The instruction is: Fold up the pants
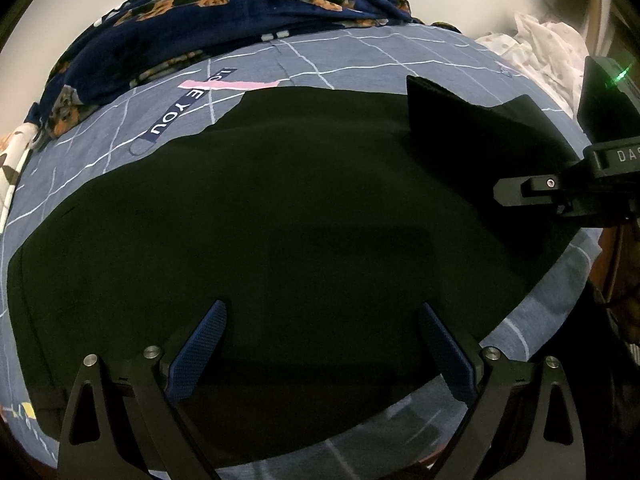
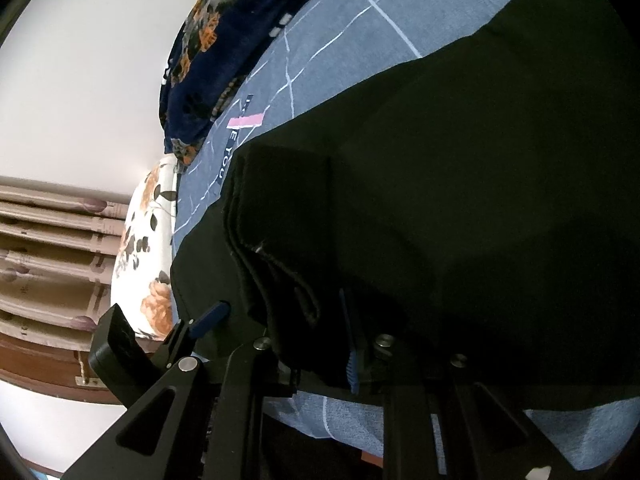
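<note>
Lying across the blue grid-lined sheet [image 1: 360, 56] is one pair of black pants [image 1: 280, 208], spread over most of the bed. One dark floral blanket [image 1: 224, 12] is bunched along the far edge, one white flowered pillow [image 2: 140, 256] sits at the bed's end, and a white dotted cloth [image 1: 540, 48] shows at the far right.

Two claws are in view. Seams and folds in the pants are hard to read, the fabric being nearly uniform black. Both the sheet and the pants run out of frame, and the right claw's fingers are largely buried under cloth in its own view.

The left claw [image 1: 322, 344] hovers over the near hem, its blue pads [image 1: 200, 344] wide apart and holding nothing. The right claw [image 2: 286, 320] is pinched nearly together on a bunched edge of the pants, lifting a raised flap of them.
</note>
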The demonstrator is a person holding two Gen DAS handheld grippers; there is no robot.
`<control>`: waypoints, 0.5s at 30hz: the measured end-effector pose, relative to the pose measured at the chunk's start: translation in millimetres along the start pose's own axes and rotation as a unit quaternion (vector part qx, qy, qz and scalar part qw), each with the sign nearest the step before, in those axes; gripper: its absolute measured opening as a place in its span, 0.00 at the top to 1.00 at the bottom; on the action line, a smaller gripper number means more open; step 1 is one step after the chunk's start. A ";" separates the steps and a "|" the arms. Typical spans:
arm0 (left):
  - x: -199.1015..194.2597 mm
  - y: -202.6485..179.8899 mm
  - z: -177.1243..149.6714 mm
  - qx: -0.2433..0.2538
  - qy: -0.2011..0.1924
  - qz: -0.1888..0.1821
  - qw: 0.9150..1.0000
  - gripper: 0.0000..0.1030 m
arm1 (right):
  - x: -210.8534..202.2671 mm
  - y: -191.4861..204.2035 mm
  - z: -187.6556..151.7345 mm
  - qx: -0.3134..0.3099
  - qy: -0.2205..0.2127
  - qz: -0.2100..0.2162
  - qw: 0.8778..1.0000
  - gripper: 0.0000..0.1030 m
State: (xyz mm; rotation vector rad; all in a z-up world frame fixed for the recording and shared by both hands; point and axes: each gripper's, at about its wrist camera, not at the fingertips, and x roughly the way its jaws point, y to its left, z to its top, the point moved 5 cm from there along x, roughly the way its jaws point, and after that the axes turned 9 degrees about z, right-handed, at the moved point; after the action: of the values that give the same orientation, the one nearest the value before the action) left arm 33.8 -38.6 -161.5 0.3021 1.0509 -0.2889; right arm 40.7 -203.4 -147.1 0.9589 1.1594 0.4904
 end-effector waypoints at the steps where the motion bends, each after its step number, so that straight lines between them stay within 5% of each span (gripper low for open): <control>1: -0.1 -1.0 0.6 0.000 0.000 0.000 1.000 0.07 | 0.0 -0.3 0.0 0.000 0.000 0.000 1.000 0.80; 15: 1.0 1.6 1.6 -0.003 0.001 0.002 1.000 0.07 | 6.2 1.8 -5.1 0.017 0.016 0.020 1.000 0.58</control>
State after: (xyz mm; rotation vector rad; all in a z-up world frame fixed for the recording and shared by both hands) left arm 36.1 -37.8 -161.5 0.3002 1.0537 -0.2819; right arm 38.6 -195.8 -149.4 1.0084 1.1814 0.5213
